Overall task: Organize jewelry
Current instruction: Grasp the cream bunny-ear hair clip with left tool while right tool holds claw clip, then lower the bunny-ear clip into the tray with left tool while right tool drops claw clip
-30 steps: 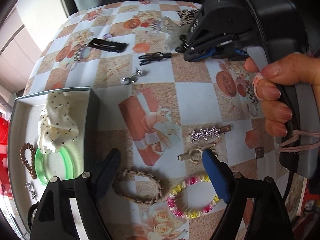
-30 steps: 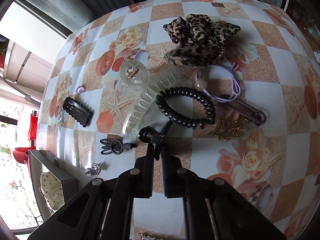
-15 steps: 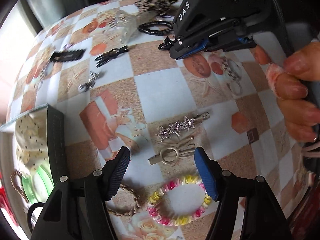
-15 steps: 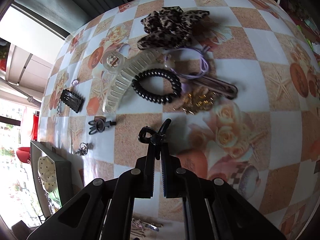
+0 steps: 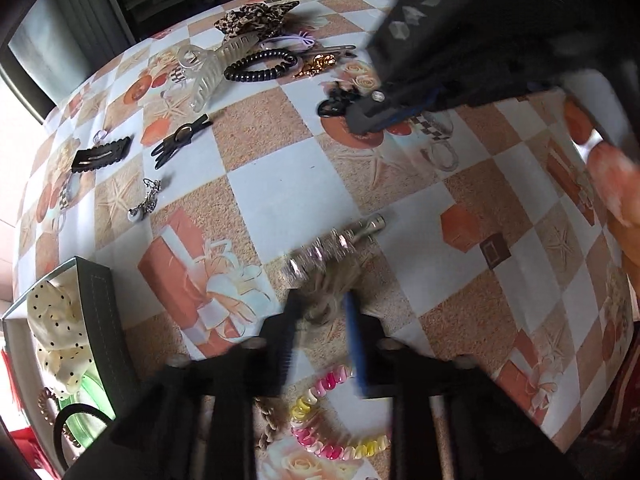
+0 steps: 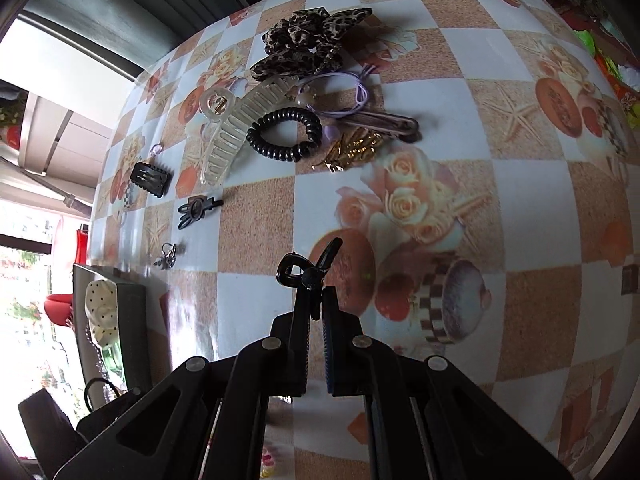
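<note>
My left gripper points down at the tablecloth, its jaws closing on a gold ring-shaped hair clip that fills the gap between the pads. Just beyond lies a silver star barrette. My right gripper is shut on a small black hair clip, held above the table. In the left wrist view that right gripper and its clip hang blurred at the upper right. A dark box at the left holds a polka-dot scrunchie.
A pastel spiral bracelet and a braided bracelet lie under the left gripper. At the far side lie a clear claw clip, a black spiral tie, a leopard scrunchie, a gold clip and two black clips.
The left jaws have closed from wide open onto the gold clip, and the gripper has rolled. The right gripper has carried the black clip away from the pile of hair things.
</note>
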A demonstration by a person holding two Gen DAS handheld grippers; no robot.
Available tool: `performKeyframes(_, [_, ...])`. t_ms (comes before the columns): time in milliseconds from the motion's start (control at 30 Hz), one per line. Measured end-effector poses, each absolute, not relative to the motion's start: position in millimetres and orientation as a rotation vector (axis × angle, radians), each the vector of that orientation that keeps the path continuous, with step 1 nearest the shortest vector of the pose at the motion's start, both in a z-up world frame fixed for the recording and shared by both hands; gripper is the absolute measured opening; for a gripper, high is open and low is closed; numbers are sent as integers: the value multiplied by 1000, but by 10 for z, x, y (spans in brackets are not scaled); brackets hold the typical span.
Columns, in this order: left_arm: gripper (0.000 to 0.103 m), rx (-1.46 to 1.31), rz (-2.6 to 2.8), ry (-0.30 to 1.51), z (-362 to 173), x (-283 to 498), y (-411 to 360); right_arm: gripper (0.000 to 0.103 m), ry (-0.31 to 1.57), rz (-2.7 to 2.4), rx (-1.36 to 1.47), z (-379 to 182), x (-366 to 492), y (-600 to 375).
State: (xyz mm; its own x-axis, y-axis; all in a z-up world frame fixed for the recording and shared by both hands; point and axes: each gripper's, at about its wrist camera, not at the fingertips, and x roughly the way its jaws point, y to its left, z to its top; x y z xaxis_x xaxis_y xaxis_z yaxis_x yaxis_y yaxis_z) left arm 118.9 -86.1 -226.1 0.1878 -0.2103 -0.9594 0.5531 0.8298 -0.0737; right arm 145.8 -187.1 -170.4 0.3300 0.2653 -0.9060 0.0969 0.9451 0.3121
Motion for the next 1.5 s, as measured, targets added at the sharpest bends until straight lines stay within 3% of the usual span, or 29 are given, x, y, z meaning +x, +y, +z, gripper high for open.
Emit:
performKeyframes(267, [22,132,-513,1298,-2150,1209,-606,6,1226,127,344,-1604,1186,-1880])
performKeyframes(867, [22,-13,-377,1214,-1592,844,-29,6,1245,153,312,-1414,496,-1665])
performKeyframes(1500, [22,-161,-119,1177,-1390,280,1228,6,1274,359,140,-1242,409,-506])
